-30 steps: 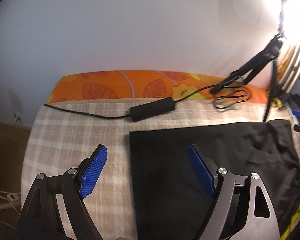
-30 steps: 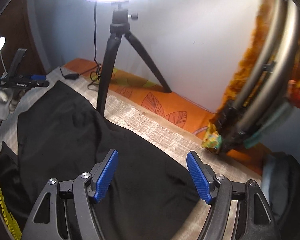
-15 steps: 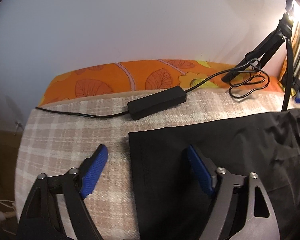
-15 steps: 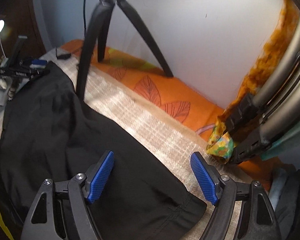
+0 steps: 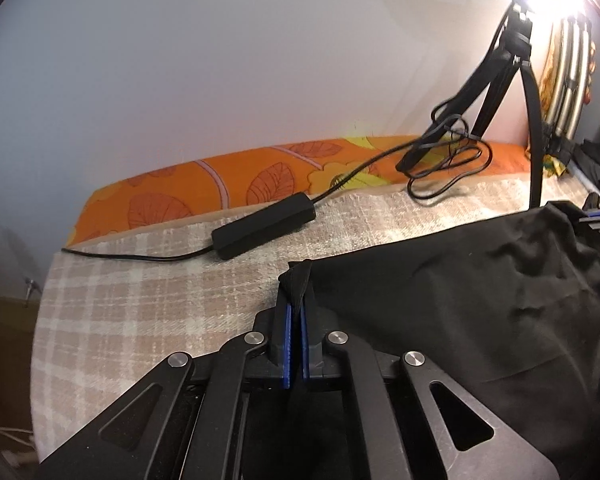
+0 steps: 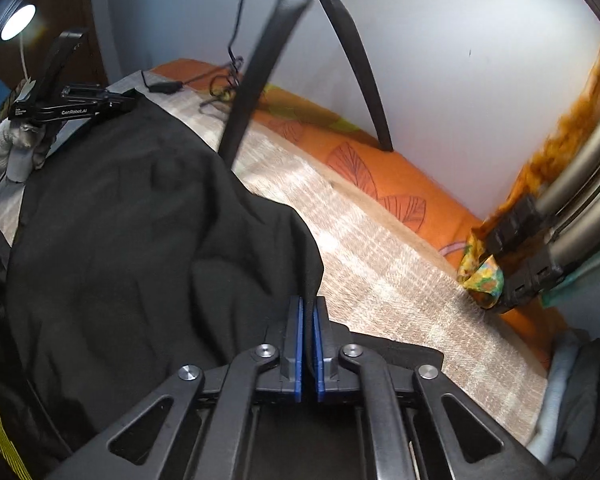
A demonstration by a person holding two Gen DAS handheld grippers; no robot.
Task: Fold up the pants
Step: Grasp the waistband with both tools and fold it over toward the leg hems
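1. Pants (image 5: 460, 292), black and rumpled, lie spread on a plaid beige blanket (image 5: 148, 292) that covers the bed, on the side away from the wall.
2. Left hand-held gripper (image 5: 294, 312) is clenched on one corner of the pants, and a small tuft of black fabric sticks up between its blue pads (image 5: 287, 344).
3. Right hand-held gripper (image 6: 308, 320) is clamped on the opposite end of the pants, with the seamed edge caught between its blue pads (image 6: 298, 344).
4. Between the pants and the wall, a black power adapter (image 5: 264, 226) rests on the blanket, its cable trailing off both ends.
5. Past the blanket's far edge from the pants, an orange leaf-print sheet (image 5: 228, 188) shows along the wall.
6. A black tripod (image 6: 260, 80) stands just beyond the pants, its legs planted on the blanket and the orange sheet.
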